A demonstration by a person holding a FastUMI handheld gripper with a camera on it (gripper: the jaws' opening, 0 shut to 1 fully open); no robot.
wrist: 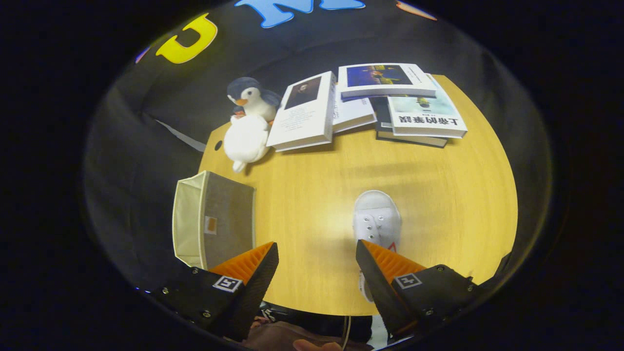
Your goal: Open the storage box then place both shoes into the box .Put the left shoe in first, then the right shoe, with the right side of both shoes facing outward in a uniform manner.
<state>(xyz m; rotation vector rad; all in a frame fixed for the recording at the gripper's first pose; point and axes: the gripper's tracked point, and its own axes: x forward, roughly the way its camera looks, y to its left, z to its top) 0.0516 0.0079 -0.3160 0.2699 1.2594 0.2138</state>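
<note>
The storage box (214, 222) sits at the table's left edge, off beyond your left finger, lying on its side with its pale-lined mouth turned away to the left — so it looks open already, though from this angle you can't see far enough in to tell whether a shoe is in there. One white shoe (376, 218) is out on the wooden table (312, 195), toe pointing away from you, its heel end tucked behind your right finger. Which shoe of the pair it is, you can't say for sure from here, so the count stands like this: box apparently opened, at least this one shoe yet to go in, the other one unaccounted for. Your gripper (317, 258) hangs above the near edge of the table with its fingers spread wide and nothing between them but bare tabletop. The shoe is not between the fingers — it lies just ahead of the right one and partly under it, so you'd need to shift right to straddle it. Further back, a plush penguin (248, 122) and a spread of books (370, 105) sit well clear of the work.
</note>
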